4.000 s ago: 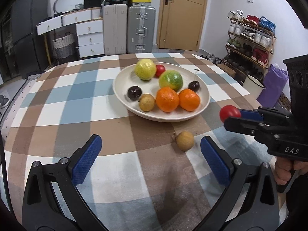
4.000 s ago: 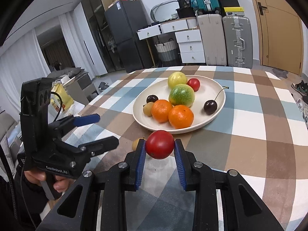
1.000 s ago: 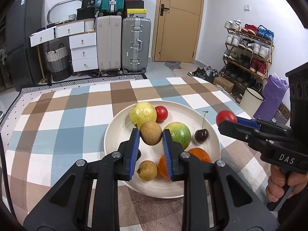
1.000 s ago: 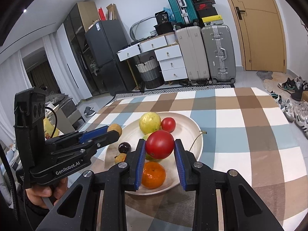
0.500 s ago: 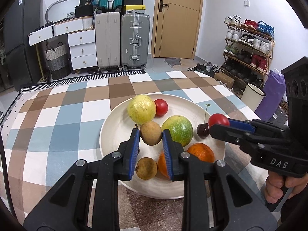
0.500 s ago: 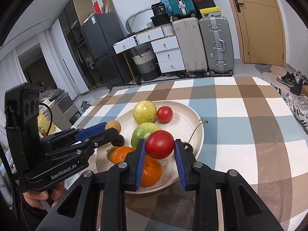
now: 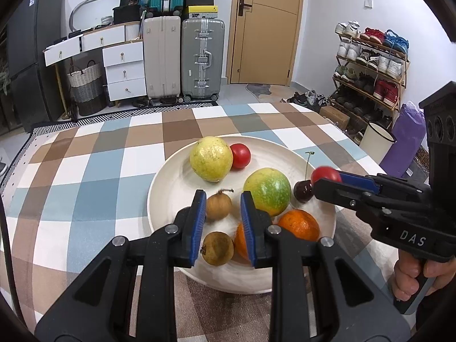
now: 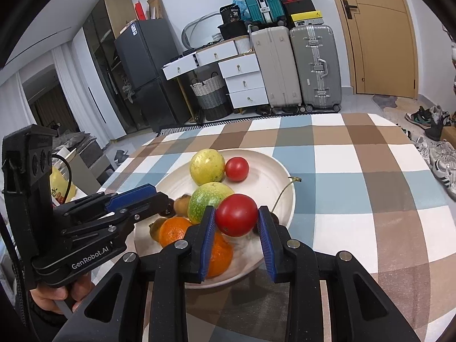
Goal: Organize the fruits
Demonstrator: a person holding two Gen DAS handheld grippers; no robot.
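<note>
A red tomato (image 8: 236,214) sits clamped between the blue pads of the right gripper (image 8: 236,228), held above the near right part of the white plate (image 8: 273,176); in the left wrist view the same tomato (image 7: 325,174) shows at the tip of that gripper (image 7: 327,181), just beside a dark cherry (image 7: 302,191) with a long stem. The left gripper (image 7: 221,216) hangs over the near left part of the plate (image 7: 168,182) with its jaws parted: a small brown fruit (image 7: 219,205) lies on the plate between the pads, with a gap showing on either side of it. Nearer still lies a second brown fruit (image 7: 218,248), and beside it, to the right, two oranges (image 7: 297,228), one partly hidden by the right pad. A green-yellow round fruit (image 7: 268,192) sits mid-plate; on the far side a yellow round fruit (image 7: 211,159) touches a second, smaller tomato (image 7: 240,155). The plate rests on a table under a checked cloth (image 7: 94,168) of blue, brown and white. Beyond the table stand two upright suitcases (image 7: 182,59), white drawers (image 7: 122,68), a wooden door (image 7: 265,28), and on the right a shoe rack (image 7: 370,65).
</note>
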